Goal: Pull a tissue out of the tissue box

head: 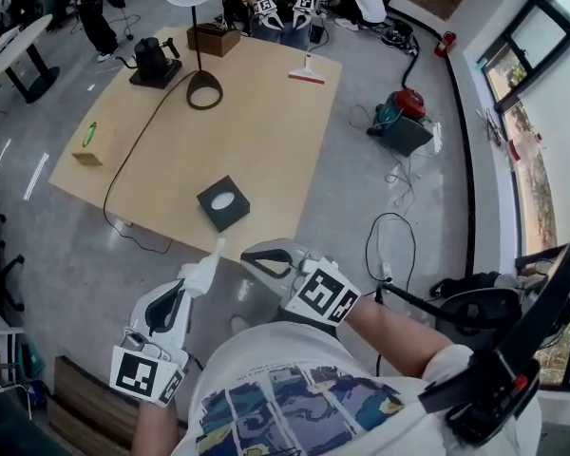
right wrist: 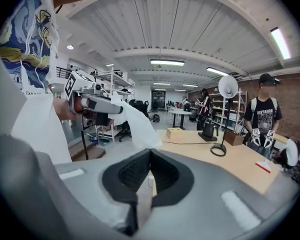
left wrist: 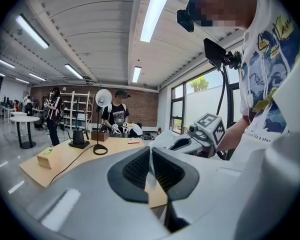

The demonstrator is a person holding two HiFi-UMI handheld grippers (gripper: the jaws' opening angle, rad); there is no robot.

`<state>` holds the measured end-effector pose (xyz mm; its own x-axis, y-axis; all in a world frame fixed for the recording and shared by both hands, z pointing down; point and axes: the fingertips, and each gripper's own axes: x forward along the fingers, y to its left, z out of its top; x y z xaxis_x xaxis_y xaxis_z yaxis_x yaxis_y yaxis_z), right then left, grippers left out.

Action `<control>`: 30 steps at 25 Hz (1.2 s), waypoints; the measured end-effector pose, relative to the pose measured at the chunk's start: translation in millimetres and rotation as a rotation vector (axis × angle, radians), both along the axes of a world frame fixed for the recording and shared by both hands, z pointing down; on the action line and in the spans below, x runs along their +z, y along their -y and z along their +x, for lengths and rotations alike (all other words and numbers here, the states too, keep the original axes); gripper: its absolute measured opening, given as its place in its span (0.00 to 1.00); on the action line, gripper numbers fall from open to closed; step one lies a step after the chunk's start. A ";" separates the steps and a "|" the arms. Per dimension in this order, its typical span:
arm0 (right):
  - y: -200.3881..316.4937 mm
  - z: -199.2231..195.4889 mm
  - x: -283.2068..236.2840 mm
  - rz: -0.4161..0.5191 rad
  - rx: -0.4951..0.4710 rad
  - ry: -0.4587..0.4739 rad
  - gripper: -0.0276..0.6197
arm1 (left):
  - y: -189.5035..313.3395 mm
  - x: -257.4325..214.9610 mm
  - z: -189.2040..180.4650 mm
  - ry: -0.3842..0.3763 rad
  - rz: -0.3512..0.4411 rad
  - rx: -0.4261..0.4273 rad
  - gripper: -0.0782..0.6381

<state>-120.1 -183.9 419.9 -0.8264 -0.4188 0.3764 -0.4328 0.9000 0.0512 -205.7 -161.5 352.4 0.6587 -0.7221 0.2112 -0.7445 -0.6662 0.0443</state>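
A black tissue box [head: 222, 203] with a white oval opening sits near the front edge of the wooden table [head: 266, 131]. Both grippers are off the table, close to my body. My left gripper [head: 192, 288] is shut on a white tissue [head: 209, 262] that sticks out past its tips; in the right gripper view the same tissue [right wrist: 137, 124] hangs from the left gripper [right wrist: 97, 104]. My right gripper [head: 250, 255] is shut with nothing in it, just right of the tissue. In the left gripper view the jaws meet on a thin white strip [left wrist: 150, 171].
On the table stand a desk lamp [head: 204, 90], a black kettle [head: 155, 60], a wooden box [head: 213, 38], a small cardboard box [head: 87, 147] and a red-edged scraper [head: 307, 72]. A person with grippers [head: 283, 9] sits at the far end. Cables and a red vacuum [head: 406, 107] lie on the floor at right.
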 end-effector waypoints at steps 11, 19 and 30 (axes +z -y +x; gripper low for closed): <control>-22.7 -10.9 -1.8 0.020 0.017 -0.010 0.05 | -20.6 5.3 -9.0 0.001 -0.005 0.026 0.12; -30.1 -14.7 -2.0 0.024 0.027 -0.014 0.05 | -25.2 9.2 -10.5 -0.001 -0.011 0.040 0.12; -31.4 -18.1 3.0 0.021 0.034 -0.027 0.05 | -26.1 13.8 -13.8 0.000 -0.015 0.048 0.12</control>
